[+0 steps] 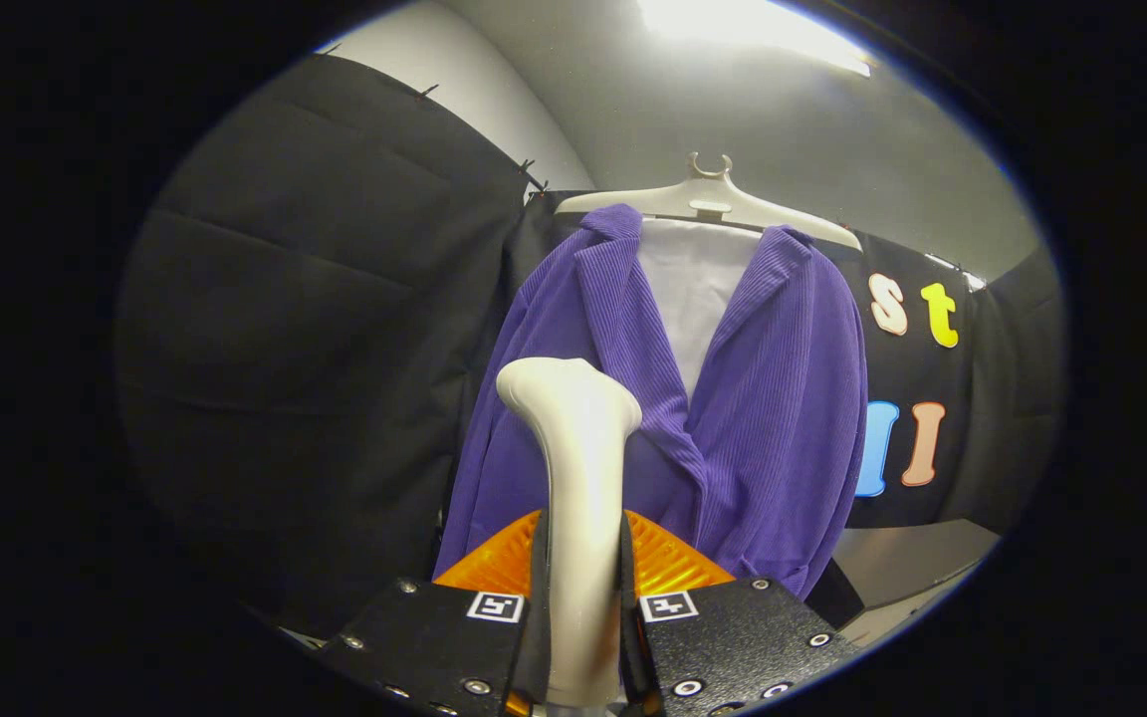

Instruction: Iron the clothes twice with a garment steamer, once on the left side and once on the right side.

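Your gripper point(583, 558) is clamped on the garment steamer point(578, 468), both fingers pressing its handle. Its head rises before the purple jacket point(763, 418), which hangs just beyond.

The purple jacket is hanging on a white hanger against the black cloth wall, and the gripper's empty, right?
Not empty: the gripper view shows the gripper shut on the white steamer. The purple jacket does hang on the white hanger against the black cloth wall.

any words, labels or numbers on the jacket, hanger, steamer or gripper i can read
purple jacket: no text.
hanger: a small tab, too small to read.
steamer, clamped between the fingers of the hand-held gripper: no text.
square markers on the gripper: coded patterns, no words.
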Demonstrator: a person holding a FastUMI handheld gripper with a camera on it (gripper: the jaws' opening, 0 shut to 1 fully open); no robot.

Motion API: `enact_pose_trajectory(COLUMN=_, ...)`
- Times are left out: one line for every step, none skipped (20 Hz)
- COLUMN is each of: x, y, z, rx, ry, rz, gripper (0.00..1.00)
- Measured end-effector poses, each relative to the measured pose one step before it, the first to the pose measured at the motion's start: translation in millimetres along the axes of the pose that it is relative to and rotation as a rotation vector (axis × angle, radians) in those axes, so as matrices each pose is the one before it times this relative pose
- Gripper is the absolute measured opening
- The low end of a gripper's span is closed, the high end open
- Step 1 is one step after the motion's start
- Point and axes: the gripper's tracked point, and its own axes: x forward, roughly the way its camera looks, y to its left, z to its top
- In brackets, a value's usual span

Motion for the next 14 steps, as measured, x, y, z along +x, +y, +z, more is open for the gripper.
enact_pose_trajectory(x=-2.94, y=0.34, z=-6.17, rx=0.00669, ry=0.01162, rz=0.00469, gripper=0.28)
enact_pose_trajectory(x=-1.21, y=0.44, z=-7.28, rx=0.00880, ry=0.01605, rz=0.00731, gripper=0.28)
enact_pose_trajectory(x=-2.22, y=0.14, z=-7.60, rx=0.00992, ry=0.01268, rz=0.00497, gripper=0.28)
enact_pose_trajectory(x=-2.03, y=-0.41, z=-7.90, rx=0.00508, ry=0.01517, rz=0.00378, gripper=0.28)
enact_pose_trajectory(x=-2.28, y=-1.70, z=-6.90, rx=0.00315, ry=0.01132, rz=0.00014, gripper=0.28)
enact_pose_trajectory(x=-1.37, y=-1.48, z=-7.75, rx=0.00185, ry=0.01213, rz=0.00002, gripper=0.28)
enact_pose_trajectory(x=-0.93, y=-0.76, z=-7.59, rx=0.00563, ry=0.01376, rz=0.00205, gripper=0.28)
enact_pose_trajectory(x=-0.85, y=0.07, z=-8.11, rx=0.00290, ry=0.01536, rz=0.00407, gripper=0.28)
enact_pose_trajectory(x=-0.96, y=0.55, z=-6.00, rx=0.00211, ry=0.01095, rz=0.00141, gripper=0.28)
enact_pose_trajectory(x=-0.64, y=-0.39, z=-6.52, rx=-0.00268, ry=0.01095, rz=0.00136, gripper=0.28)
enact_pose_trajectory(x=-0.70, y=0.55, z=-5.80, rx=-0.00570, ry=0.00908, rz=0.00141, gripper=0.28)
enact_pose_trajectory(x=0.15, y=1.73, z=-6.53, rx=-0.00789, ry=0.00976, rz=0.00362, gripper=0.28)
enact_pose_trajectory(x=0.16, y=2.01, z=-6.19, rx=-0.00458, ry=0.00996, rz=0.00397, gripper=0.28)
enact_pose_trajectory(x=-0.09, y=1.15, z=-7.93, rx=-0.00243, ry=0.00954, rz=0.00314, gripper=0.28)
